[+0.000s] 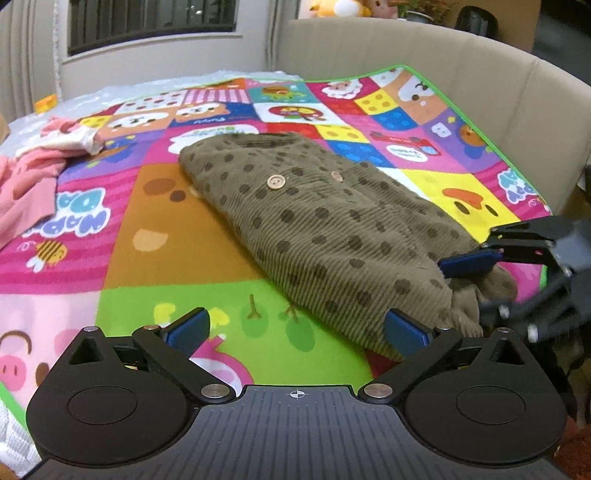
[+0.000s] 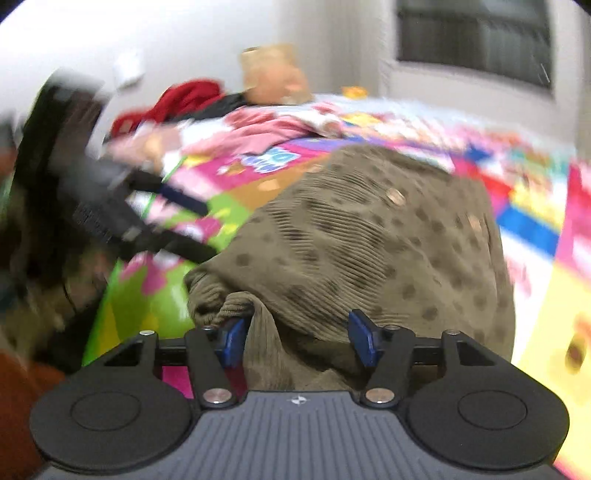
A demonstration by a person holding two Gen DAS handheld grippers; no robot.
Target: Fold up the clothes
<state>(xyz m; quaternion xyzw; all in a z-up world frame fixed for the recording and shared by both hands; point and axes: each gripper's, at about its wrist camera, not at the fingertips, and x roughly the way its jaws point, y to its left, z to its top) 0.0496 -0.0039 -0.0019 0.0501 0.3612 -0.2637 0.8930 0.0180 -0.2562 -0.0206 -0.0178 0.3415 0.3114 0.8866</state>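
Left gripper (image 1: 297, 330) nearest, low over the mat's (image 1: 177, 258) near edge, jaws wide, nothing between them; right pad (image 1: 406, 332) just touching the olive garment's (image 1: 325, 218) near hem. Right gripper (image 2: 297, 336) at the same hem toward the mat's near right corner, jaws spread fairly wide with bunched olive fabric lying between the pads; cannot tell whether gripped. Garment: dotted corduroy with wooden buttons (image 1: 277, 182), folded into a long shape, lying diagonally across the mat's middle, collar toward the far edge. Mat: bright patchwork of cartoon squares with a green border, spread over a bed. Pink clothes (image 1: 33, 177) heaped at the mat's left edge. Beige padded headboard (image 1: 461, 74) curving along the far right side. Barred window (image 1: 151, 22) in a pale wall beyond the far edge. Plush toys (image 1: 340, 7) above the headboard. Right wrist view blurred; red cloth (image 2: 184, 99) and a brown bag (image 2: 273, 74) past the pink pile.
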